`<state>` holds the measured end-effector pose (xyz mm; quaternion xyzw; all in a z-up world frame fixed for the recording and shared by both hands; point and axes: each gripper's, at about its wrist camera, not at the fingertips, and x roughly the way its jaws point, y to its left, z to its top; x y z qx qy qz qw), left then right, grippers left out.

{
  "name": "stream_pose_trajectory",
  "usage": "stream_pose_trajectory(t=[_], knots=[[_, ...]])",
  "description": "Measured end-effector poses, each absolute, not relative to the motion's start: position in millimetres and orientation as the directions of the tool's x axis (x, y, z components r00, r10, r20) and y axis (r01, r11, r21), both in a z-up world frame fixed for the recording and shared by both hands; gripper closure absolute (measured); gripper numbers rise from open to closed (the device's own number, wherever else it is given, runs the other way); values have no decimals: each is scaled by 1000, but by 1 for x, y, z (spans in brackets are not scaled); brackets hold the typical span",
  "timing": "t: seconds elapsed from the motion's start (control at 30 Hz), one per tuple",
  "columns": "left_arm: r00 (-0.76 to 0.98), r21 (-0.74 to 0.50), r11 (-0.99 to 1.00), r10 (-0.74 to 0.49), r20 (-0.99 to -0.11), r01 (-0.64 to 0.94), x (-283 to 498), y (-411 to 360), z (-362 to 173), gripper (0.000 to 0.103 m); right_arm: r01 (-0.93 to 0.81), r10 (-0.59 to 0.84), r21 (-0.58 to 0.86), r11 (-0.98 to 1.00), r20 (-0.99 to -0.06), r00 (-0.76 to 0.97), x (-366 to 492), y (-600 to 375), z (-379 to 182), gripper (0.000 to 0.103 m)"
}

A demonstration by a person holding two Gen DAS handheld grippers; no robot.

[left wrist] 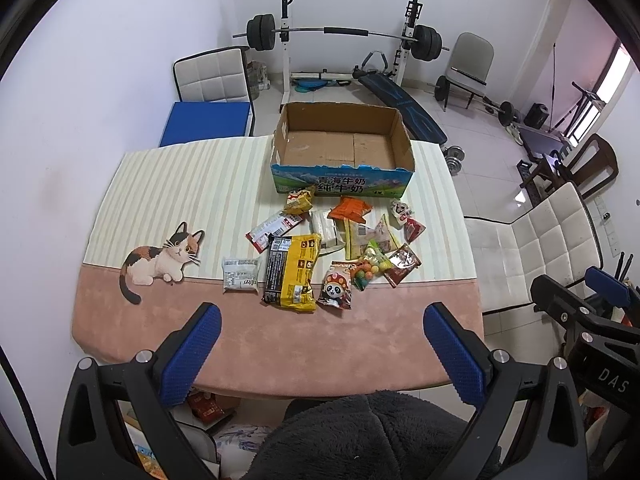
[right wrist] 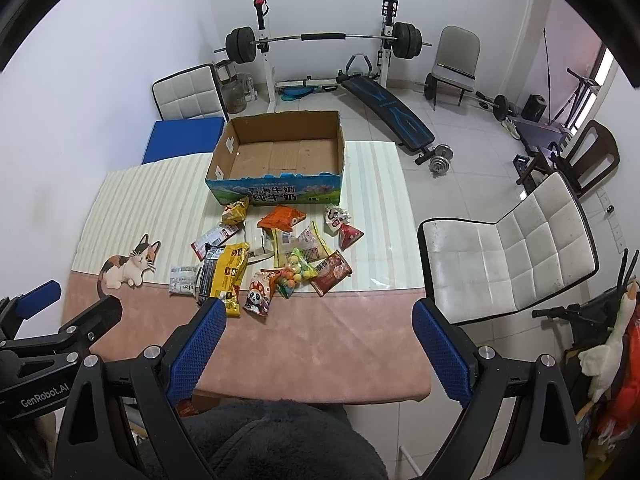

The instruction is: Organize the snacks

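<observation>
An open cardboard box with a blue printed front stands empty at the table's far side. In front of it lie several snack packs: a big yellow and black bag, a panda pack, a bag of coloured balls, an orange pack and a white pack. My left gripper hangs open over the pink near edge, nothing between its blue pads. My right gripper is open too, empty, to the right of the left one.
The table wears a striped and pink cloth with a cat print. White chairs stand at the right and far left. A barbell rack and bench fill the room behind. A dark fleece lap sits below.
</observation>
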<state>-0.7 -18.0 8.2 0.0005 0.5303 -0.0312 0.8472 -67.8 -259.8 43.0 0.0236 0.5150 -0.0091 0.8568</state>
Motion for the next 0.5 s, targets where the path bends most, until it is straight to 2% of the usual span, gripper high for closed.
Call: stream_pose_trajectory(t=[0.5], knots=[[447, -36, 998, -57, -893, 56, 2, -17, 12, 0, 30, 16, 35, 999, -879, 476, -67, -260, 43, 7]])
